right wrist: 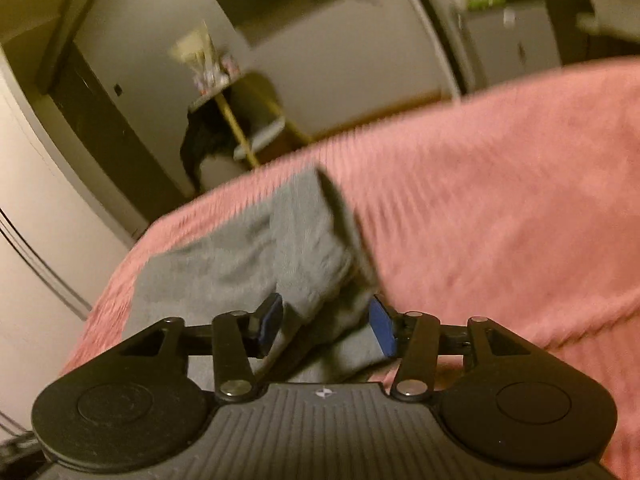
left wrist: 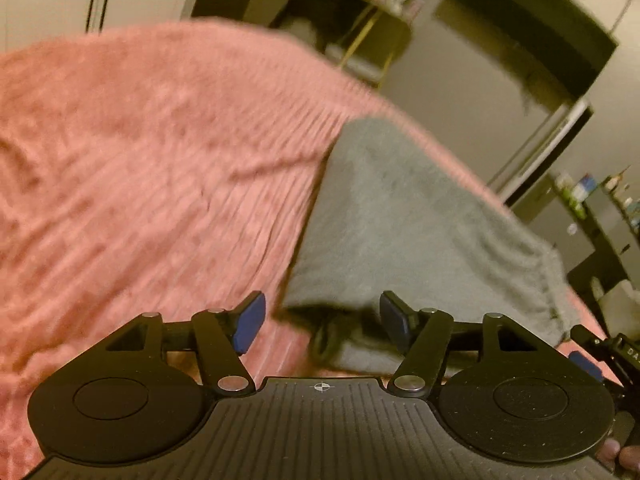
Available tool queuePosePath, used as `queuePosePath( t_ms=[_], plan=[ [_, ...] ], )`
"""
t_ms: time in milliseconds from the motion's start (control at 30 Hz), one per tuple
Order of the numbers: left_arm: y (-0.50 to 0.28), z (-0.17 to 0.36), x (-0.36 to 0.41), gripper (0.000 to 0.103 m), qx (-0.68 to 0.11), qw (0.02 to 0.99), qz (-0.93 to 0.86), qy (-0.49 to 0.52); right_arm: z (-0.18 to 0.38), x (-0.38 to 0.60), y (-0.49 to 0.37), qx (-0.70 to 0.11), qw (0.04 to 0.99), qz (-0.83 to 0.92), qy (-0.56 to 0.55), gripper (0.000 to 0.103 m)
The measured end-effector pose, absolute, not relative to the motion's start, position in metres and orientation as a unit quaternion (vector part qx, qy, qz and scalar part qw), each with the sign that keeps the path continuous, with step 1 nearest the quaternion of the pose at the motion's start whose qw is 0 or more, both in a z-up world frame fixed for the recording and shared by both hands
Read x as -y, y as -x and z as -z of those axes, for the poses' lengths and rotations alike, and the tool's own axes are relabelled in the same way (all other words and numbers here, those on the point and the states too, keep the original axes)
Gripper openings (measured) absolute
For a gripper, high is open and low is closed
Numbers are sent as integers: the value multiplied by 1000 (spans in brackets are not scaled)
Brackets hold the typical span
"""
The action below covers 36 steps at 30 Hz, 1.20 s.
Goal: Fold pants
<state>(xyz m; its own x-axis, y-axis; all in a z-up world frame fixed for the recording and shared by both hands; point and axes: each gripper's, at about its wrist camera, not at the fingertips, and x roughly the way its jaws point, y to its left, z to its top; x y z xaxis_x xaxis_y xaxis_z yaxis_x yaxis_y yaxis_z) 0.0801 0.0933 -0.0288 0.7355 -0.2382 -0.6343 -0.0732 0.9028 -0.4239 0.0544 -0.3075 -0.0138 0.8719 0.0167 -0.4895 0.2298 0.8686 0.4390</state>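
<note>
Grey pants (left wrist: pixel 400 216) lie as folded slab on pink blanket (left wrist: pixel 140 160), folding seemingly near done; left gripper (left wrist: pixel 320 320) spread, empty, pants at 12 o'clock; right gripper (right wrist: pixel 326 326) spread astride near edge, not pinching

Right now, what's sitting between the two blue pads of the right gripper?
In the right wrist view, a bunched fold of the grey pants lies between the right gripper's pads; neither pad visibly presses on it.

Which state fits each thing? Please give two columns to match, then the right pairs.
Things:
1. pants
2. blanket
3. left tongs
4. pads

States:
a. pink, spread under the cloth
b. blue
c. grey, folded
d. open, gripping nothing

Pairs: 1-c, 2-a, 3-d, 4-b
</note>
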Motion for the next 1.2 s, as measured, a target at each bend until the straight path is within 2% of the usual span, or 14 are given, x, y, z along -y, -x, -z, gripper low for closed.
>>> queuePosePath(
  t_ms=[33, 133, 167, 333, 500, 700, 833, 867, 1000, 1200],
  plan=[
    [-77, 23, -92, 73, -342, 915, 40, 210, 9, 305, -53, -231, 942, 51, -240, 46],
    [-75, 12, -84, 77, -292, 938, 25, 185, 2, 287, -62, -217, 956, 26, -196, 25],
    [-79, 12, -83, 81, -291, 939, 22, 181, 2, 281, -65, -216, 959, 19, -179, 23],
    [-112, 39, -68, 77, -352, 923, 28, 153, 21, 259, -82, -249, 963, 28, -100, 13],
    [-123, 63, -73, 80, -403, 899, 27, 169, 32, 259, -91, -273, 959, 51, -60, 0],
    [-129, 73, -72, 89, -412, 896, 20, 165, 37, 265, -99, -279, 957, 53, -65, 0],
    [-116, 61, -71, 88, -392, 904, 8, 169, 27, 273, -81, -270, 955, 40, -115, 0],
    [-110, 56, -74, 86, -383, 906, 7, 179, 25, 276, -75, -268, 954, 36, -129, 2],
    [-100, 37, -81, 86, -352, 914, 10, 202, 10, 276, -64, -260, 955, 39, -139, 16],
    [-139, 10, -68, 88, -342, 926, 36, 156, -5, 252, -100, -274, 958, 21, -78, 17]
  ],
)
